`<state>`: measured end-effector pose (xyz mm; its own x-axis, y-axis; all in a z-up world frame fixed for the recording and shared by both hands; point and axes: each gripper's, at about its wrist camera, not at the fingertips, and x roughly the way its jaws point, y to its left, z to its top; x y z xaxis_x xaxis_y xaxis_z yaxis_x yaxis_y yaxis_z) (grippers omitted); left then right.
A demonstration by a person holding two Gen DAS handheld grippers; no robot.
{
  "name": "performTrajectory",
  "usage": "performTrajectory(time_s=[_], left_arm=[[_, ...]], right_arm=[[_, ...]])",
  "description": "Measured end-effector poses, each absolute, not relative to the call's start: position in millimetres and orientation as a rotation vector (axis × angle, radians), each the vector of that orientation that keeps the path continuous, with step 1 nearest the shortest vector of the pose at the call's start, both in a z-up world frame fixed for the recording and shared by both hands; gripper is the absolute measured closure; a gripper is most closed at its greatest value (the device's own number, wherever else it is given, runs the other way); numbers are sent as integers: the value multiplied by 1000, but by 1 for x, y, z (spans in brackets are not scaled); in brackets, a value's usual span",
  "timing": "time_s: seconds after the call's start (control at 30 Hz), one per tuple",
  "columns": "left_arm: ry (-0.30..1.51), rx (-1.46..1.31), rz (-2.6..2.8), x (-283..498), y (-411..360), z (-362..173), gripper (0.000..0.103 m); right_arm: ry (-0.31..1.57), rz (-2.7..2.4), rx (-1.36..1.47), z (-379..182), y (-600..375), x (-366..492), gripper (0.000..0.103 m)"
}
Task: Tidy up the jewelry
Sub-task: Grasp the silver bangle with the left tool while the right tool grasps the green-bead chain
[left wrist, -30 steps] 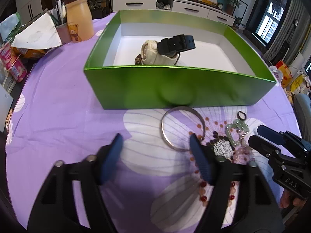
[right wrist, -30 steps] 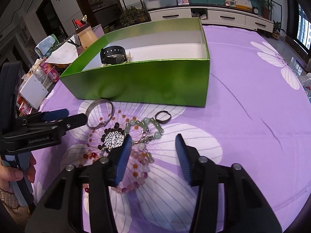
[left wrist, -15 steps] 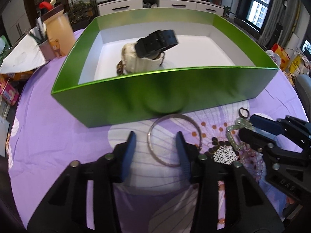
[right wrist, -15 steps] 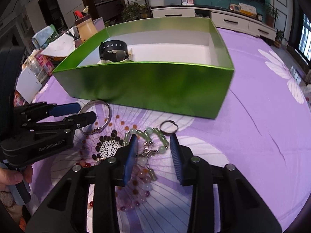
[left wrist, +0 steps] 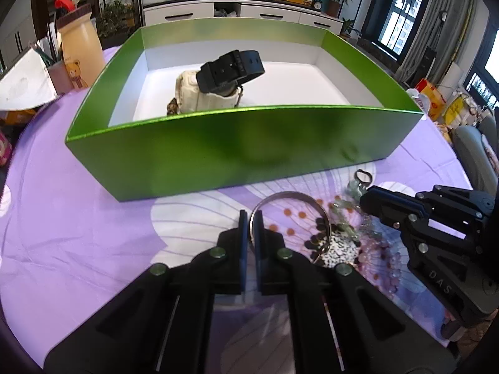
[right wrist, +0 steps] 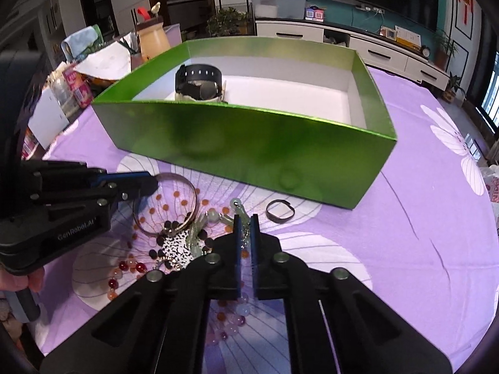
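A green open box stands on the purple flowered cloth, holding a black watch on a cream cushion. In front of it lies a heap of jewelry. My left gripper is shut on the near-left rim of a silver bangle; the right wrist view shows the same grip on the bangle. My right gripper is shut on a green bead bracelet, whose thin chain runs between the pads. A small dark ring lies just right of it.
Dark, red and pink bead strands and a speckled white pendant lie tangled between the two grippers. A yellow bear bottle, a pen cup and papers crowd the far left. Open cloth stretches to the right of the box.
Both grippers' jaws went from wide apart to shut. The left closed on the bangle's rim, the right on the green bead bracelet. Both hands edged toward the box.
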<state>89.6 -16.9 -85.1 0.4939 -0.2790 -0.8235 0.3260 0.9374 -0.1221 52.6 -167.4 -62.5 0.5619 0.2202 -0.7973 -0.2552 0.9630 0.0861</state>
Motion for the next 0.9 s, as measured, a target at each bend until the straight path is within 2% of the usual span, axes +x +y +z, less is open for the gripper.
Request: performTrajectory(time_s=[0.53,0.9], left_arm=[[958,4,-366,74,-3,-67,99],[863,-9,-359,57,5,-19,99]], right_arm=[[856,282,1,-29,-179,37,99],[759,277,-19,11,-187,25,99]])
